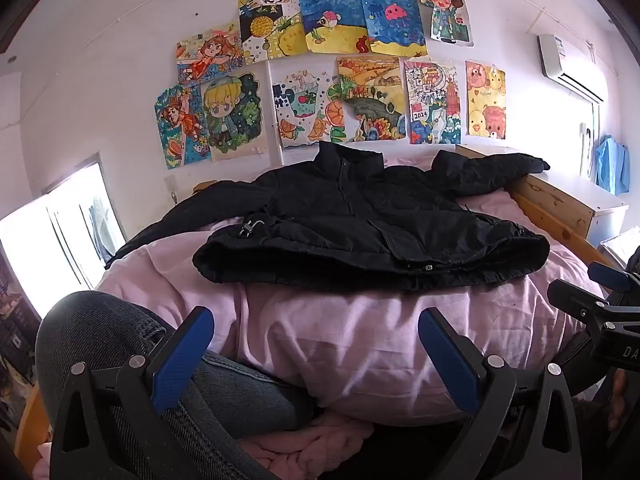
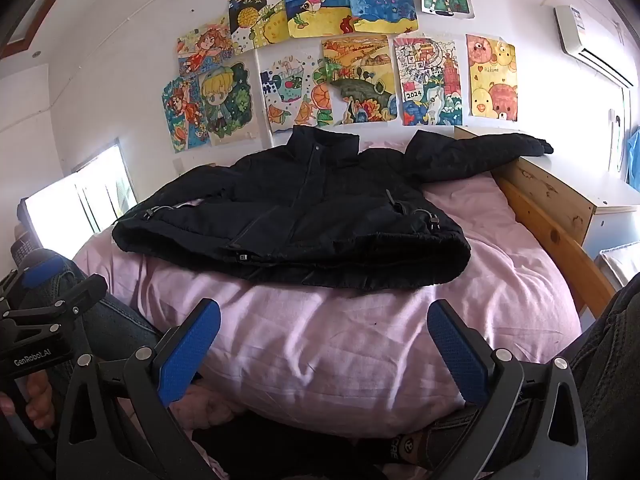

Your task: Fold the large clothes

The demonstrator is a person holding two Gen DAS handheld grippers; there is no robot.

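A black jacket (image 1: 360,220) lies flat on the pink bedcover (image 1: 360,340), front up, collar standing toward the wall at twelve o'clock. It is puffy and quilted, closed down the middle, with a zip pull at the hem near six o'clock and a drawcord toggle showing on the waist at each side. One sleeve (image 2: 480,152) stretches out toward two o'clock, its cuff resting on the wooden bed frame (image 2: 540,200); the other sleeve runs off toward nine o'clock, down the far side of the bed. The hem is thick and rolled, bulging slightly over the cover.

The left gripper (image 1: 316,356) hangs low at six o'clock of the jacket, jaws spread wide, nothing between them. The right gripper (image 2: 324,356) sits beside it, equally wide and empty. Both are well apart from the jacket. Bright drawings (image 2: 340,52) cover the wall beyond.
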